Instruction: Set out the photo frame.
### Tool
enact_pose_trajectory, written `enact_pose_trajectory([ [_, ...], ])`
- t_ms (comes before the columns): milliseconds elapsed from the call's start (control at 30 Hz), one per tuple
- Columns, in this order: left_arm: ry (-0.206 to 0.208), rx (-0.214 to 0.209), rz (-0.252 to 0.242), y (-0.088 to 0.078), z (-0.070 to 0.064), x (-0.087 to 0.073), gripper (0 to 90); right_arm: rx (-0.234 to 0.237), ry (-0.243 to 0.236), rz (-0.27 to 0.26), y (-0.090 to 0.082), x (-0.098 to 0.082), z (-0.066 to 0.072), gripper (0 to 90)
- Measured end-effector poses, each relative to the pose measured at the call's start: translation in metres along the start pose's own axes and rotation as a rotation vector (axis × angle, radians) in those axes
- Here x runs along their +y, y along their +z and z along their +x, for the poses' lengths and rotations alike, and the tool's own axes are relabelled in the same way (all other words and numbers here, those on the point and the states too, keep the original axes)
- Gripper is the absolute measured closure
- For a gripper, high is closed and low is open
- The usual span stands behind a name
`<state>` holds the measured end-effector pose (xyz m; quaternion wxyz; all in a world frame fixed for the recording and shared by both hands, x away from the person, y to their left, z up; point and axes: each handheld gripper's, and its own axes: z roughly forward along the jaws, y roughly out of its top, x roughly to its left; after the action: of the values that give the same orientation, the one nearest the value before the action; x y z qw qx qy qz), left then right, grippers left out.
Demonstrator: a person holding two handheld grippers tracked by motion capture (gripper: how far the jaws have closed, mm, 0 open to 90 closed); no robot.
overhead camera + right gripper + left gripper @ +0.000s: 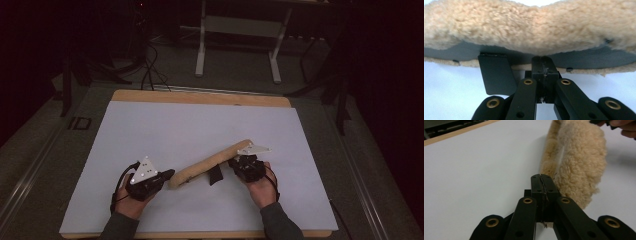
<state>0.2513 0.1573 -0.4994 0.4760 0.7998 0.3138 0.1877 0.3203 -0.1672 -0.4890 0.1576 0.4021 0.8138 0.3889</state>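
Note:
A long tan fleece pad [210, 164] lies slantwise on the white table top [200, 125]. A black flap [216, 175] hangs from its near side. My left gripper [170, 173] is shut, its tips at the pad's lower left end. In the left gripper view the closed jaws [541, 177] sit just beside the fleece [579, 165]. My right gripper [234, 161] is shut too, at the pad's near edge towards its right end. In the right gripper view its tips [541, 58] meet the pad's grey lining [586, 58] under the fleece [529, 27], beside the black flap [495, 73]. Whether they pinch the lining is unclear.
A wooden edge [200, 96] borders the table's far side. Beyond it on the dark floor stand a white metal frame [240, 30] and some cables [147, 65]. The person's other hand [624, 127] shows at the top right of the left gripper view.

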Motion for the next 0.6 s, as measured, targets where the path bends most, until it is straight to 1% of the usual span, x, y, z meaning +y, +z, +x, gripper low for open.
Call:
enact_pose_trajectory([
  [600, 0.012, -0.072, -0.002, 0.003, -0.011, 0.0, 90.0, 0.006, -0.016, 0.005, 0.002, 0.006, 0.006, 89.9],
])
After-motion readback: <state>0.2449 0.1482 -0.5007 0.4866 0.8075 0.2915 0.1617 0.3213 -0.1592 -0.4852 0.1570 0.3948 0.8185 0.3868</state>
